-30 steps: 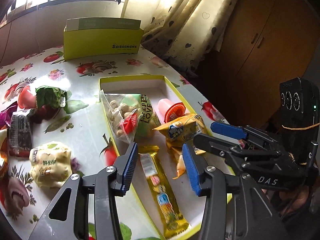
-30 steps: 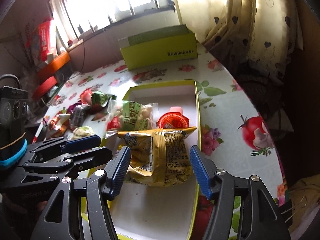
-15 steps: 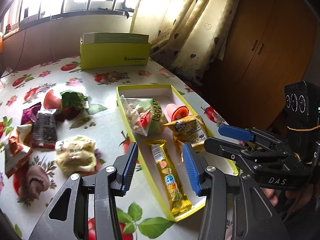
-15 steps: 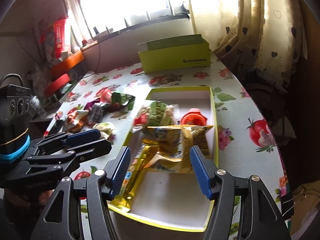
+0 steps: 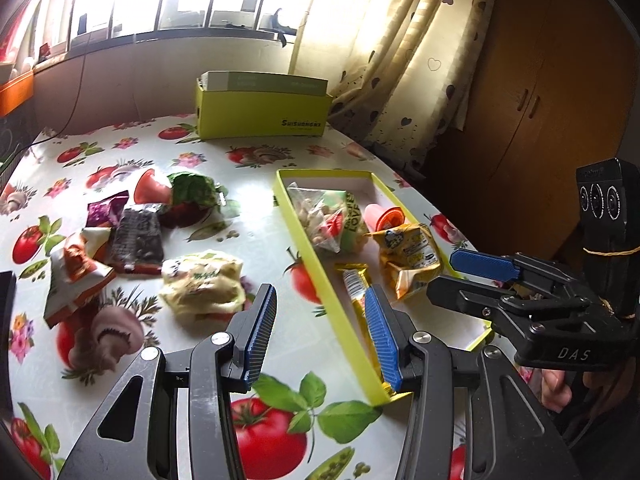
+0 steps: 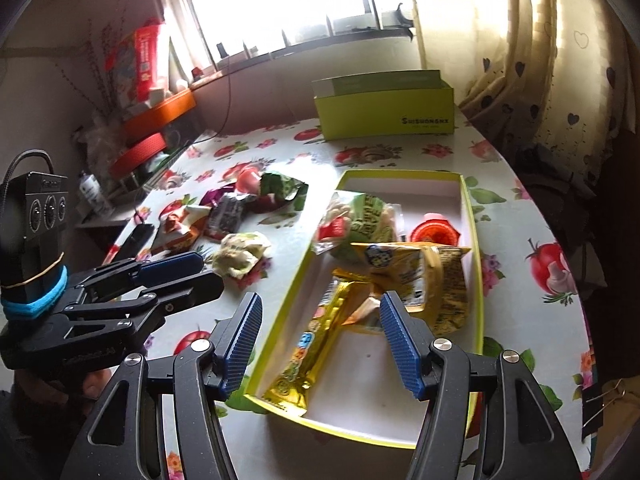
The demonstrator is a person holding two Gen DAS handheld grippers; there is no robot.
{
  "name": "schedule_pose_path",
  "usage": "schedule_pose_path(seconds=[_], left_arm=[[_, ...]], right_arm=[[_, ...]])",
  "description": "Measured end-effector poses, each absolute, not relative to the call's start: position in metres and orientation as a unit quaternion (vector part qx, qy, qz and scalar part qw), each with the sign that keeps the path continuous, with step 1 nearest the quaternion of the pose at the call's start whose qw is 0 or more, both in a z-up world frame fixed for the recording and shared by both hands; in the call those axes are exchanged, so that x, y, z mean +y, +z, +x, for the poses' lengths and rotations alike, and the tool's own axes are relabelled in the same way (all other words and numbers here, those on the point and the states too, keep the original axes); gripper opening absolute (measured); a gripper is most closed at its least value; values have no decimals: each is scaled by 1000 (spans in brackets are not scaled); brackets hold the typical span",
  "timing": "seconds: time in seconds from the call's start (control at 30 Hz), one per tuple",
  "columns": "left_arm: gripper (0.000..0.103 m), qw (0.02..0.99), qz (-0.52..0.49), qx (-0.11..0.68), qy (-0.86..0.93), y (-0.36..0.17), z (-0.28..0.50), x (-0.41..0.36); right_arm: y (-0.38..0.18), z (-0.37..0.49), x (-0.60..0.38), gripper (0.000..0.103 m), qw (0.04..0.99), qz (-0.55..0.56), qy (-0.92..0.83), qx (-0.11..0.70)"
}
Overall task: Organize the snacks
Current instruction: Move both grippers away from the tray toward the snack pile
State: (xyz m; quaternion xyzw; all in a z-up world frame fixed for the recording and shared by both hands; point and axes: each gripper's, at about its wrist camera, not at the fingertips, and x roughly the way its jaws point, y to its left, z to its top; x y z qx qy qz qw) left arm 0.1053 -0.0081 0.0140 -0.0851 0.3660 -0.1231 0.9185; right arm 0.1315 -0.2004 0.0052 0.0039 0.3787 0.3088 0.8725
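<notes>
A shallow yellow-green tray [image 5: 320,268] [image 6: 472,224] lies on the table. In it are a peanut bag [image 5: 324,216] [image 6: 352,220], a red jelly cup [image 5: 386,216] [image 6: 434,232], a yellow snack pouch [image 5: 408,256] [image 6: 416,276] and a long gold bar [image 6: 316,344]. Loose snacks lie left of the tray: a pale yellow pack [image 5: 204,284] [image 6: 240,252], a dark pack [image 5: 138,240], an orange-white pack [image 5: 76,272], and a green pack [image 5: 192,192]. My left gripper [image 5: 320,332] is open and empty above the tray's left wall. My right gripper [image 6: 320,340] is open and empty above the tray's near end.
An upright yellow-green box lid [image 5: 260,112] [image 6: 384,112] stands at the table's far side. A curtain [image 5: 404,56] and a wooden cabinet [image 5: 540,100] are to the right. Shelves with orange bins [image 6: 156,116] are to the left. The table edge curves at right.
Both grippers have pulled back and up from the tray. The right gripper, earlier around the yellow pouch, is now clear of it; the pouch lies in the tray.
</notes>
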Motion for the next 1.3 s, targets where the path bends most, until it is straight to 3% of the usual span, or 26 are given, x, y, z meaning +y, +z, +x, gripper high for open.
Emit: schedule_pose_path(seconds=[1.3], left_arm=[[47,923,-138,358,-25,9,86,81]], right_arm=[[-1,134,-137,61,847,-40,351,397]])
